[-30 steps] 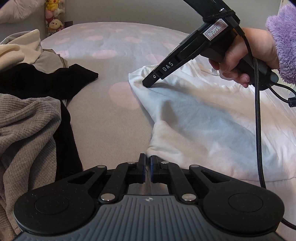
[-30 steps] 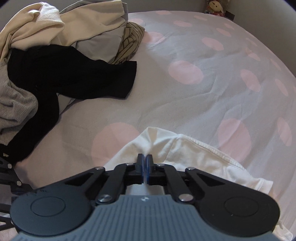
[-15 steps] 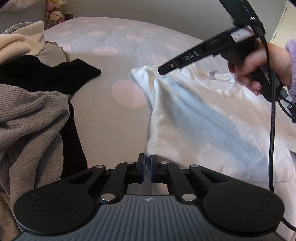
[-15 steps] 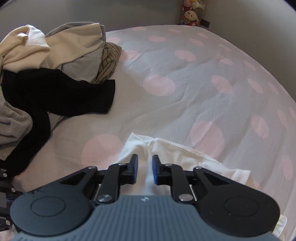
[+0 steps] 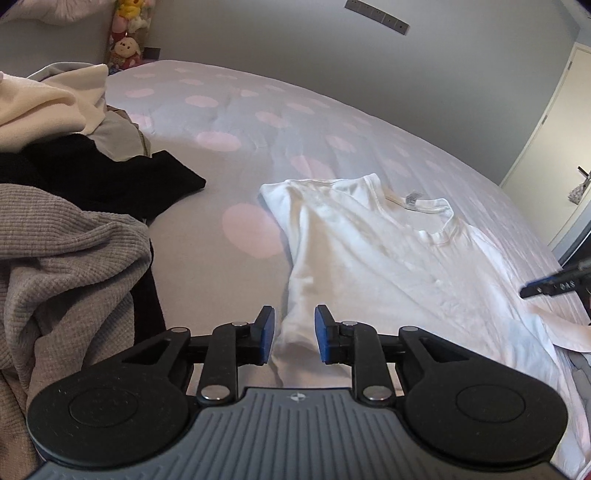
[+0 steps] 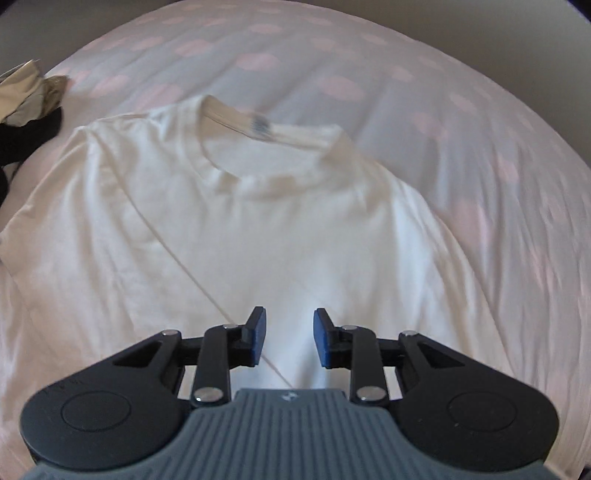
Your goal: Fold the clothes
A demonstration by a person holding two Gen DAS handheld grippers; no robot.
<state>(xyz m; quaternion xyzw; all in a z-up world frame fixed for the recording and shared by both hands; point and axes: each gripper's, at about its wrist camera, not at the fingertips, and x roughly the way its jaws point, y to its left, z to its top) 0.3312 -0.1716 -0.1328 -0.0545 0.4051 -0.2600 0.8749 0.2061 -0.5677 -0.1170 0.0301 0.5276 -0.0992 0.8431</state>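
White t-shirt (image 5: pixel 369 258) lies flat, front up, on the bed (image 5: pixel 332 122), collar with its neck label at the far end, one sleeve already folded in over the chest, a diagonal fold line crossing the front. Left gripper (image 5: pixel 293 339) sits over the shirt's near hem corner, jaws just opened partway, fabric below the gap but not pinched. Right gripper (image 6: pixel 288 338) hovers above the shirt's lower middle, jaws also just opened partway, nothing held; its tip shows at the far side of the shirt in the left wrist view. Beside the shirt's folded side: black garment (image 5: pixel 110 181), grey ribbed knit (image 5: pixel 66 266), cream top (image 5: pixel 48 103) in a pile. Plush toys (image 5: pixel 127 33) beyond the pile, at the bed's far corner.
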